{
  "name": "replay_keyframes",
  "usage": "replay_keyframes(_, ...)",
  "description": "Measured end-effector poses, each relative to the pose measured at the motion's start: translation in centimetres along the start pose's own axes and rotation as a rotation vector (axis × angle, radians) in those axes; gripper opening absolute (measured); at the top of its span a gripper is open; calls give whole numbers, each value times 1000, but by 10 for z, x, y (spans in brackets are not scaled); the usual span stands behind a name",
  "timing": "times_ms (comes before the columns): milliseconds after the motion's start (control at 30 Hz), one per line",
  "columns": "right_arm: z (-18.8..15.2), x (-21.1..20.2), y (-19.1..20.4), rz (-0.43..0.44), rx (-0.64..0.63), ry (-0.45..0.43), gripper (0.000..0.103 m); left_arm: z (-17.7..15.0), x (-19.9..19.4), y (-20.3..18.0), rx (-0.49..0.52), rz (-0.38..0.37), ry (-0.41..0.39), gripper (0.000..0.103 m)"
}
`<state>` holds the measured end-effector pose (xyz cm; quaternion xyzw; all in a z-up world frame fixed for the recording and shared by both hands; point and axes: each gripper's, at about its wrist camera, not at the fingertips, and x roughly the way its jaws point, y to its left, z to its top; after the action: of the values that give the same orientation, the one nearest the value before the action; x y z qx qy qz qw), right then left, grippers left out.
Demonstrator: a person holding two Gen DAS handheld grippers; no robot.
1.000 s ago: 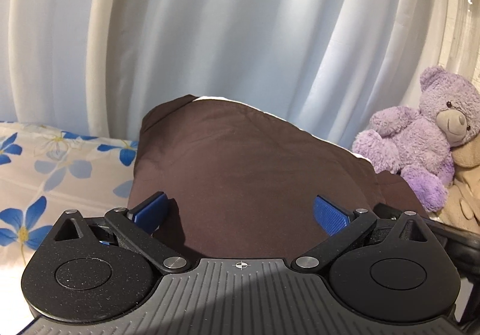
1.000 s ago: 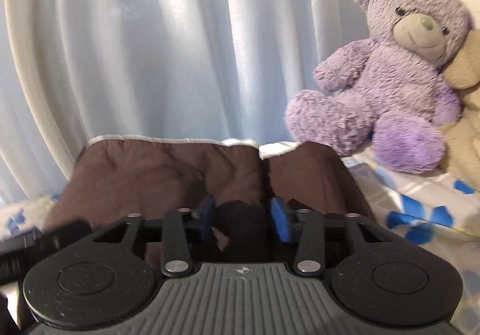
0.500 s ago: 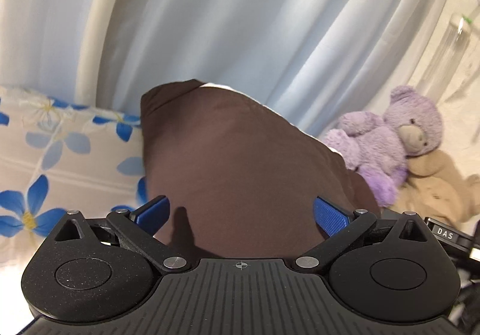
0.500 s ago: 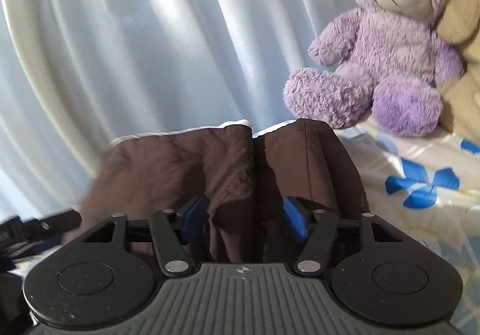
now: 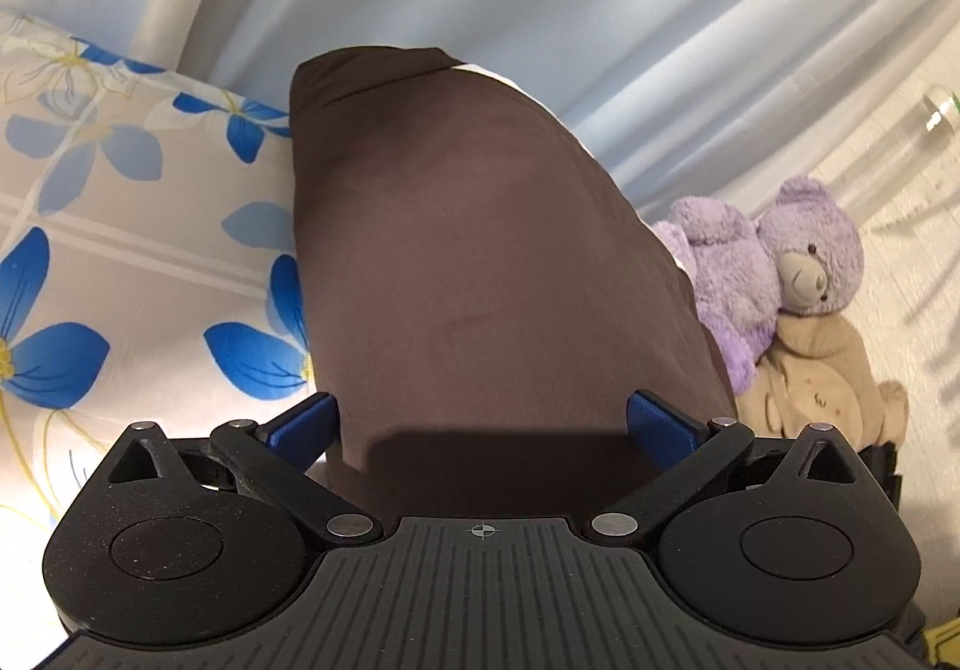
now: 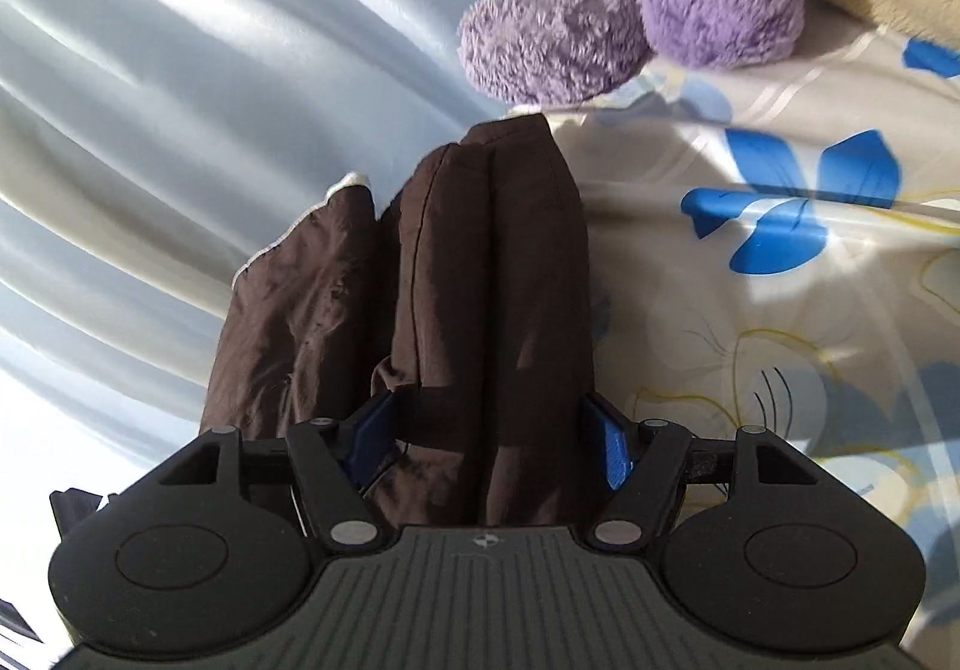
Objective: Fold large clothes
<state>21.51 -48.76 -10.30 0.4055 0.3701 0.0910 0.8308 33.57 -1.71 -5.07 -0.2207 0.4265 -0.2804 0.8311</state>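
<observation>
The brown garment [image 5: 480,262] lies on the floral sheet [image 5: 120,250], already doubled into thick layers — the fold looks nearly done, only smoothing left. Left gripper [image 5: 483,421] stands wide apart over the cloth, gripping nothing. Right gripper [image 6: 489,439] is opening — bunched layers [image 6: 492,310] between its pads, unpressed.

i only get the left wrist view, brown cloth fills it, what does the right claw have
Observer: The right claw is opening, with a bunched fold of the brown cloth between its pads.
Operator: is the cloth flat on that side
Observer: No, it stands in thick folds there, with a white edge at the far left.
Operator: whats past it
Observer: The purple bear's feet sit on the flowered sheet just beyond the fold.
</observation>
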Motion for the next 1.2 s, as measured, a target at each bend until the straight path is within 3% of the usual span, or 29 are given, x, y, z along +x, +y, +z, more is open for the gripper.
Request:
replay_keyframes(133, -1, 15, 10, 40, -20, 37, 53, 3, -1, -7, 40, 17, 14, 101)
replay_keyframes(233, -9, 25, 42, -1, -144, 53, 53, 8, -9, -11, 52, 48, 1, 99)
replay_keyframes(367, -7, 30, 72, 41, -181, 83, 48, 16, -29, -8, 51, 102, -29, 95)
replay_keyframes(533, -15, 58, 117, 59, -269, 147, 48, 23, -62, 3, 72, 208, -66, 95)
replay_keyframes(800, -37, 127, 171, 115, -308, 226, 49, 24, -104, 39, 14, 366, -152, 96)
replay_keyframes(900, -48, 141, 183, 75, -316, 224, 60, 17, -117, 35, 26, 360, -147, 96)
replay_keyframes(1033, -58, 120, 182, -4, -303, 169, 65, -19, -142, 24, 83, 408, -139, 98)
replay_keyframes(1200, -97, 48, 193, -21, -372, 48, 65, -72, -156, 22, 100, 450, -118, 101)
